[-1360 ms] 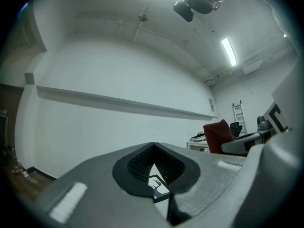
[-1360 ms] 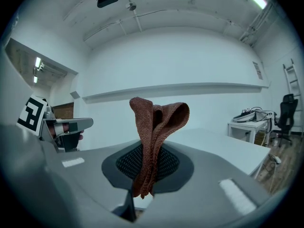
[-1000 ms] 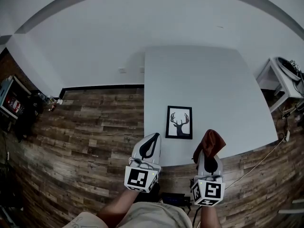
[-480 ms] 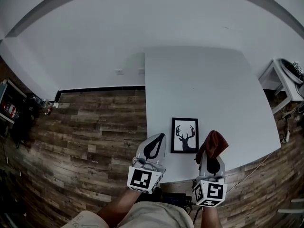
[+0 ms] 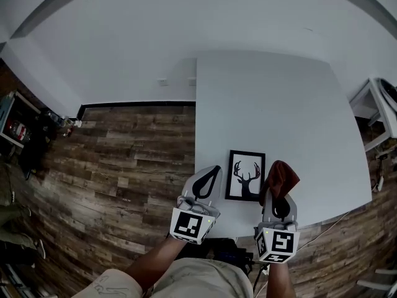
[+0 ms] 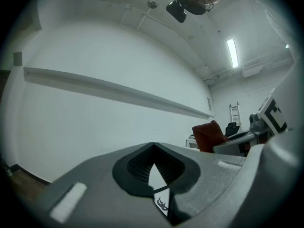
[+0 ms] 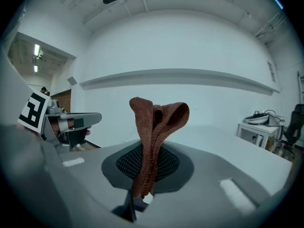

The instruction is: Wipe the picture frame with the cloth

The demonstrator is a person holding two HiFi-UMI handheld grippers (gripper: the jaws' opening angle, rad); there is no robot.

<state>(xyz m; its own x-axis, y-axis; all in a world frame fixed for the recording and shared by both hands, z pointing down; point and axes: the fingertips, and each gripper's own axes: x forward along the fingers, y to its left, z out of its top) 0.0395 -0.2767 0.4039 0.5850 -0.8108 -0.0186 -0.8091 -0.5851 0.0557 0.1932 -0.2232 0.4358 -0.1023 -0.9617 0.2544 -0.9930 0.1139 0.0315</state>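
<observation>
White counter (image 5: 273, 104) ahead of us, deer picture frame (image 5: 245, 175) lying flat near its front edge, long side pointing away. Our right hand-held gripper (image 5: 277, 196), clamped on the brown cloth (image 5: 281, 176), sits just right of it. The left hand-held gripper (image 5: 211, 171), closed on nothing, is just left.

The picture frame (image 5: 246, 175) lies on the table (image 5: 279, 104) between the left tool (image 5: 211, 171) and the right tool (image 5: 277, 197) with the cloth (image 5: 282, 176)
</observation>
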